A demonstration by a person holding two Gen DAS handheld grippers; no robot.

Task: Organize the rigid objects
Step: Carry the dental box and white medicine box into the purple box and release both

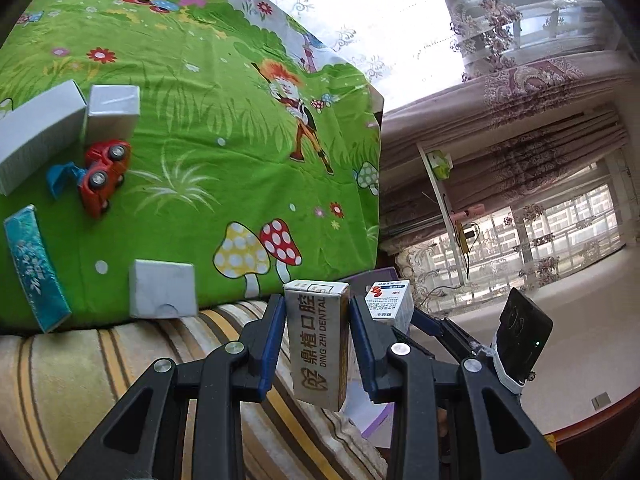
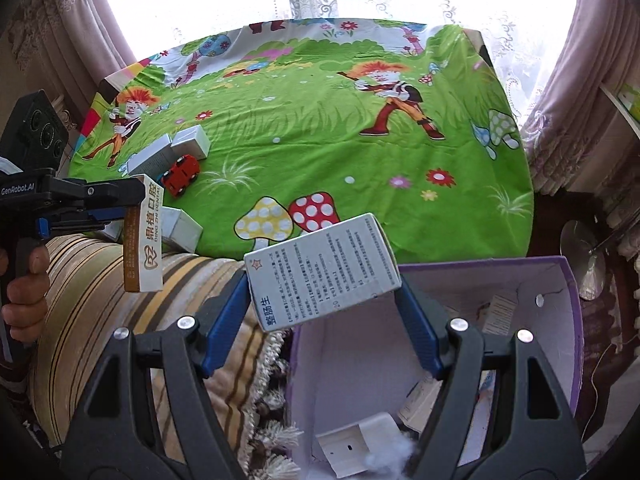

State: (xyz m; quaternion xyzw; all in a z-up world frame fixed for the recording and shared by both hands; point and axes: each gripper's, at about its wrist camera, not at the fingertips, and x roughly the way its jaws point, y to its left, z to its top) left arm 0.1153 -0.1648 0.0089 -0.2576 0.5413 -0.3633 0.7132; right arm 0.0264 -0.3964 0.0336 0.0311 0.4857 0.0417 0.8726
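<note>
Boxes are the worry: right gripper (image 2: 324, 308) clamps a tilted white printed carton (image 2: 320, 272) above the purple cardboard bin (image 2: 568, 320) and could miss it, while left gripper (image 1: 318, 344) pinches a slim grey-gold dental box (image 1: 318, 344).

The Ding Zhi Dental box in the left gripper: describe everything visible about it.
The Ding Zhi Dental box is a slim cardboard carton, grey-white faced with gold-brown sides, printed with Chinese characters, "DING ZHI DENTAL" and a logo at its lower end. It looks closed and undamaged. It stands roughly upright, pinched between the blue pads of the left gripper, held in the air above the striped cover, at the near edge of the green cartoon cloth.
</note>
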